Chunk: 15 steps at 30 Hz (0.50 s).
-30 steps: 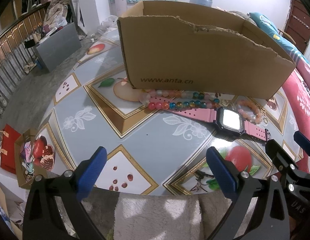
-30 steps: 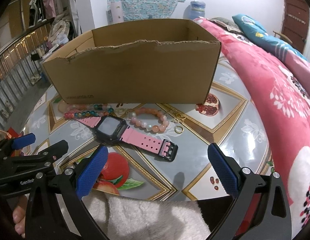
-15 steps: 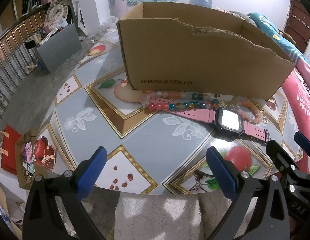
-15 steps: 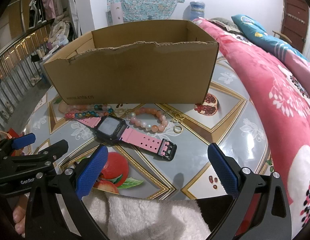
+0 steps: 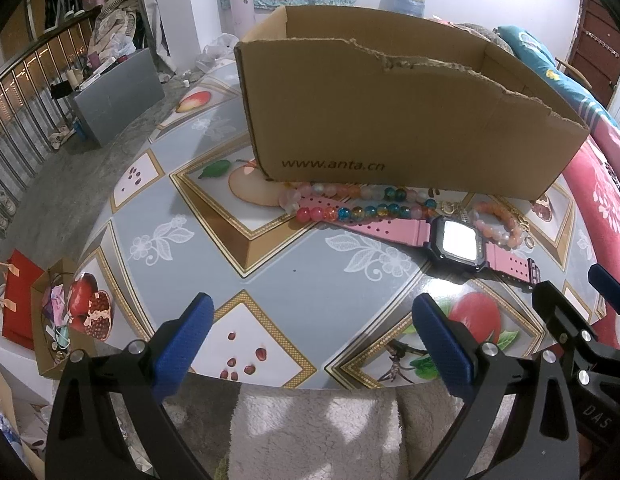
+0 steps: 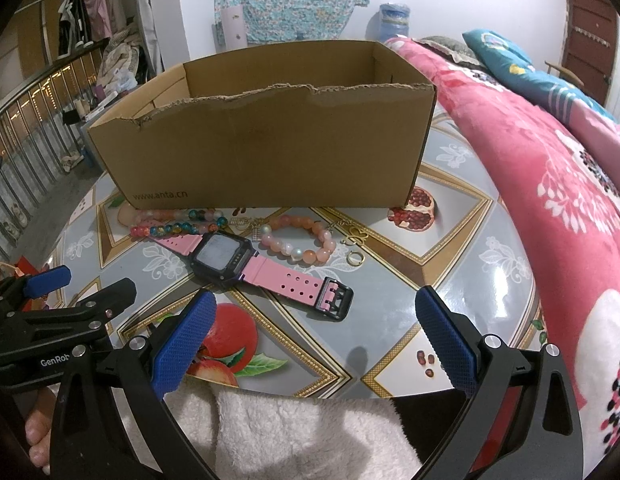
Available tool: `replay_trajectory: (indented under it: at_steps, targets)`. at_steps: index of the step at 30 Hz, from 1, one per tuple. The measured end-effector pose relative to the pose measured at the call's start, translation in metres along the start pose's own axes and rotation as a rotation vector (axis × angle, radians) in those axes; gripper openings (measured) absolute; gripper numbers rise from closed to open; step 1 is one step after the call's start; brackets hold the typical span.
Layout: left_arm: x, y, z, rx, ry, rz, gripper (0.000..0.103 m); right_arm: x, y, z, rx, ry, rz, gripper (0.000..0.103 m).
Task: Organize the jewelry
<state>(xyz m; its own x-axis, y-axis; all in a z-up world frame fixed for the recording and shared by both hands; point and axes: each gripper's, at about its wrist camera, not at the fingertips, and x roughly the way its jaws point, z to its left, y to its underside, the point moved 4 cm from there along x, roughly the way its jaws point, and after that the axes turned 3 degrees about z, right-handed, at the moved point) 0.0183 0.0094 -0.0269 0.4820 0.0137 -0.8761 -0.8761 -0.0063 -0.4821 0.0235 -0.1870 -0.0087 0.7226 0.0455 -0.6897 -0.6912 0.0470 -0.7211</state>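
Note:
A pink-strapped watch (image 6: pixel 230 258) (image 5: pixel 454 240) lies on the round table in front of a torn cardboard box (image 6: pixel 266 148) (image 5: pixel 394 120). A multicoloured bead bracelet (image 6: pixel 178 222) (image 5: pixel 358 204), a peach bead bracelet (image 6: pixel 300 240) (image 5: pixel 496 224), a gold ring (image 6: pixel 355 258) and small gold charms (image 6: pixel 356 236) lie beside the watch. My right gripper (image 6: pixel 314 340) is open and empty at the table's near edge, just short of the watch. My left gripper (image 5: pixel 316 344) is open and empty, to the left of the watch.
The table (image 5: pixel 182 248) has a glossy fruit-pattern cover. A red floral quilt (image 6: pixel 550 200) lies along its right side. A white fleece cloth (image 6: pixel 302 432) is below the near edge. A grey bin (image 5: pixel 118 92) and bags (image 5: pixel 34 312) stand on the floor at left.
Both grippers have edged slightly forward toward the table; both stay open. The jewelry has not moved.

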Motion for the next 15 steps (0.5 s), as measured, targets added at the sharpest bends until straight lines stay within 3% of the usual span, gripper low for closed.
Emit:
replay_trajectory:
  at_steps: [15]
  targets:
    - [-0.0032,-0.0019,-0.0018,0.001,-0.002,-0.004,0.097,-0.0005,-0.0003,-0.0018,0.004,-0.003,-0.002,0.096]
